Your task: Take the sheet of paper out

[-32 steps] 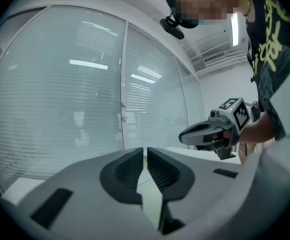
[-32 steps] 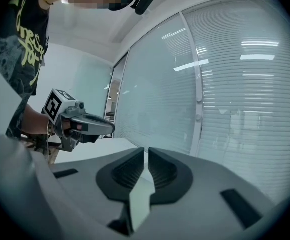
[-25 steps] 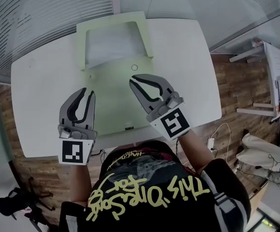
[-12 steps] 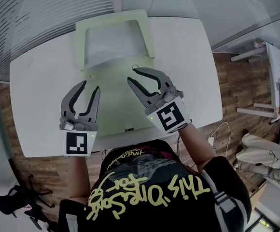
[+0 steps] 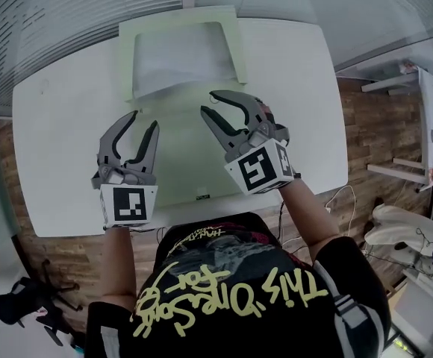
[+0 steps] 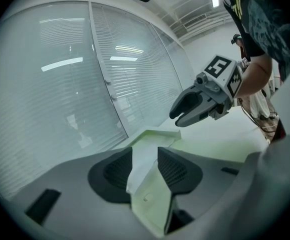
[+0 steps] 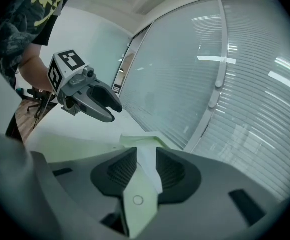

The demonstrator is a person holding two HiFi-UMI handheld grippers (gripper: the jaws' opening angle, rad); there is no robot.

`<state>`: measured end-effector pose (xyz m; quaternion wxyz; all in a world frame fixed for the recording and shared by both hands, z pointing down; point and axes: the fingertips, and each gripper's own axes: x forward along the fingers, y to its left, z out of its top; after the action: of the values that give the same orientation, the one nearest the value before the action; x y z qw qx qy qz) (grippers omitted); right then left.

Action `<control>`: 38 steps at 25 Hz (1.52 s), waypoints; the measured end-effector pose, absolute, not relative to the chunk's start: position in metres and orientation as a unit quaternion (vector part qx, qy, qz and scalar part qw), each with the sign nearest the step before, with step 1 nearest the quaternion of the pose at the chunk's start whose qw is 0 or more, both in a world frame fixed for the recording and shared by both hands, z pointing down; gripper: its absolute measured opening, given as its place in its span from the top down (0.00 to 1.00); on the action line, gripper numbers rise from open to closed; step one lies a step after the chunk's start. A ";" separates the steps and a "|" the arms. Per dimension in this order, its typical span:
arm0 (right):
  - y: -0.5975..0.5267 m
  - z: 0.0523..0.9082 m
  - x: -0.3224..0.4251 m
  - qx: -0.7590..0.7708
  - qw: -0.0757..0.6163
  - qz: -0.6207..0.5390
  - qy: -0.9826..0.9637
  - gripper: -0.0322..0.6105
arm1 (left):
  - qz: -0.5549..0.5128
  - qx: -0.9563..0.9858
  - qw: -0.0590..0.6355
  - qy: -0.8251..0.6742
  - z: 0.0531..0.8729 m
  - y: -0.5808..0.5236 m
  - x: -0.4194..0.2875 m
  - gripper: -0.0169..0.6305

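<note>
A pale green folder (image 5: 173, 166) lies open on the white table (image 5: 60, 155). Its far part holds the white sheet of paper (image 5: 178, 57). My left gripper (image 5: 143, 122) hovers over the folder's left edge, and my right gripper (image 5: 210, 104) hovers over its right side. The jaws of both have just been opening and now stand open with nothing between them. In the left gripper view the sheet (image 6: 143, 156) and folder (image 6: 155, 199) lie ahead beyond the gripper (image 6: 146, 159). The right gripper view shows the sheet (image 7: 147, 159) and a round snap (image 7: 138, 200) on the folder.
Glass walls with blinds (image 5: 67, 21) run behind the table's far edge. Wooden floor (image 5: 373, 133) lies to the right, with white shelving (image 5: 425, 125) and a cable with a plug (image 5: 328, 218). A black chair base (image 5: 22, 304) stands at the lower left.
Both grippers have opened from nearly shut. They have sunk a little towards the folder and rolled slightly. The folder and sheet lie as before.
</note>
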<state>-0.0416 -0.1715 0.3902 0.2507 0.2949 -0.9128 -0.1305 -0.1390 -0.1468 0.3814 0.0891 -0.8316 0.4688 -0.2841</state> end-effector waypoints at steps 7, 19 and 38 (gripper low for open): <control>-0.180 0.406 -0.046 0.291 0.287 -0.157 -0.899 0.78 | -0.319 -0.821 0.100 0.463 0.398 -0.157 -0.143 0.75; -0.198 0.431 -0.046 0.284 0.344 -0.201 -0.872 0.78 | -0.369 -0.807 0.119 0.445 0.422 -0.171 -0.138 0.75; -0.219 0.460 -0.047 0.265 0.398 -0.229 -0.848 0.75 | -0.436 -0.784 0.124 0.425 0.458 -0.193 -0.137 0.75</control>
<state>-0.0469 -0.2192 0.4605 0.3978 0.2647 -0.8480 -0.2293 -0.1366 -0.1932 0.4584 0.1237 -0.7835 0.4246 -0.4364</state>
